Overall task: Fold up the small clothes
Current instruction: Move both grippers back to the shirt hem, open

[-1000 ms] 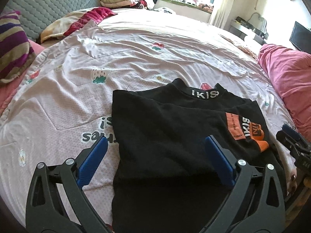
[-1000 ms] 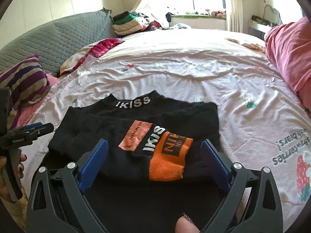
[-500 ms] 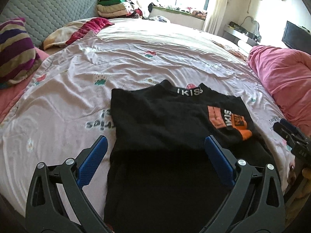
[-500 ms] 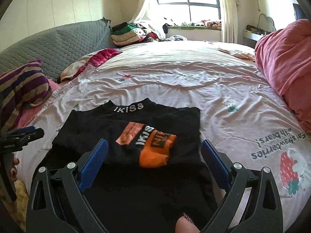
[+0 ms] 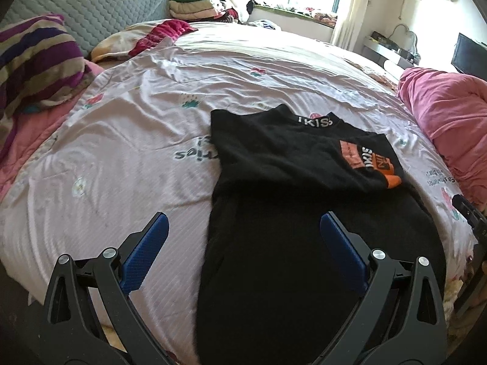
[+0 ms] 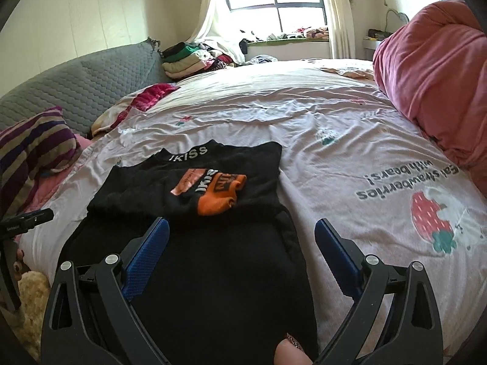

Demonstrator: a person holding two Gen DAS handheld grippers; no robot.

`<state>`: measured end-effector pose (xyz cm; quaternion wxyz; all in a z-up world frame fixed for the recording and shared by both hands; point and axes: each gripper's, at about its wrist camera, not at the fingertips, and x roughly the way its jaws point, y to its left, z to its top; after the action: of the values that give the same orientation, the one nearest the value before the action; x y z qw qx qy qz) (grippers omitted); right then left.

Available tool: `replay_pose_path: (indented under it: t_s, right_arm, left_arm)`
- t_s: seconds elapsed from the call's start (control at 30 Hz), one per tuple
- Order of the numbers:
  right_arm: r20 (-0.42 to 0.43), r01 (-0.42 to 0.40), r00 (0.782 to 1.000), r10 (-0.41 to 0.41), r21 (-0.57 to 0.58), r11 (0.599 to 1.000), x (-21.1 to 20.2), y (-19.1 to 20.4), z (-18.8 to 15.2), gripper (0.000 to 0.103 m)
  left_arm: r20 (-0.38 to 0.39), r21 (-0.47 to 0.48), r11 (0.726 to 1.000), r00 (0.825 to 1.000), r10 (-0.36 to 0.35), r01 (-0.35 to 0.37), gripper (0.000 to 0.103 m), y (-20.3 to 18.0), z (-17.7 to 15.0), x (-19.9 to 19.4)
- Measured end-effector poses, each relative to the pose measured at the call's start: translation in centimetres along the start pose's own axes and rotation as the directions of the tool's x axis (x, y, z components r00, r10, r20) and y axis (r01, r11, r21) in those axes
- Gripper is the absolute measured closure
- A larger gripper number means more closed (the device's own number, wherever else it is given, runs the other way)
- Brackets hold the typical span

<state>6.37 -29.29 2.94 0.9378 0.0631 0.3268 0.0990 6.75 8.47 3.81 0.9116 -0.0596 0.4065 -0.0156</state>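
Observation:
A small black top (image 5: 283, 182) with an "IKISS" collar lies flat on the pink bedspread (image 5: 127, 158), collar away from me, its sleeves folded across the chest with an orange cuff (image 5: 392, 181) on top. It also shows in the right wrist view (image 6: 213, 243), orange cuff (image 6: 217, 200) in the middle. My left gripper (image 5: 242, 222) is open and empty, held above the top's lower left edge. My right gripper (image 6: 242, 228) is open and empty, above the top's lower half. The right gripper's tip shows at the left view's right edge (image 5: 468, 213).
A pink duvet (image 6: 432, 60) is heaped at the right. A striped pillow (image 5: 33, 60) and grey headboard (image 5: 91, 3) are at the left. Folded clothes (image 6: 188, 60) are stacked at the far end by the window. The bed's near edge is just below both grippers.
Both grippers have drawn back toward the near edge of the bed and lower. The top now looks farther away, with more of its lower half in view. It has not moved.

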Motion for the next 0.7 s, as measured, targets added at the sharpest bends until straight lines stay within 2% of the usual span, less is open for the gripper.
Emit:
replay_pose_path:
  t_s: [0.33, 0.47, 0.53, 0.63, 0.7]
  right_arm:
    - [-0.029, 0.026, 0.999, -0.027, -0.025, 0.999, -1.4, 0.1, -2.5, 0.007]
    - [-0.056, 0.039, 0.998, -0.041, -0.032, 0.999, -1.9, -0.1, -3.8, 0.007]
    - [-0.07, 0.044, 0.996, -0.046, -0.035, 0.998, -2.1, -0.1, -4.4, 0.007]
    - [-0.085, 0.049, 0.995, -0.053, -0.04, 0.998, -2.4, -0.1, -5.2, 0.007]
    - [-0.095, 0.049, 0.994, -0.053, -0.043, 0.998, -2.7, 0.0, -5.6, 0.007]
  left_arm:
    - [-0.023, -0.009, 1.0, 1.0, 0.01, -0.01, 0.01, 1.1, -2.3, -1.1]
    - [-0.031, 0.019, 1.0, 0.999, 0.016, -0.016, 0.01, 0.9, -3.5, -1.6]
    - [-0.033, 0.016, 1.0, 0.999, 0.009, -0.009, 0.015, 1.0, -4.1, -1.8]
    - [-0.051, 0.021, 1.0, 0.999, -0.013, 0.014, 0.029, 0.9, -5.0, -2.1]
    - [-0.07, 0.024, 0.999, 0.997, -0.033, 0.035, 0.041, 0.7, -5.8, -2.1]
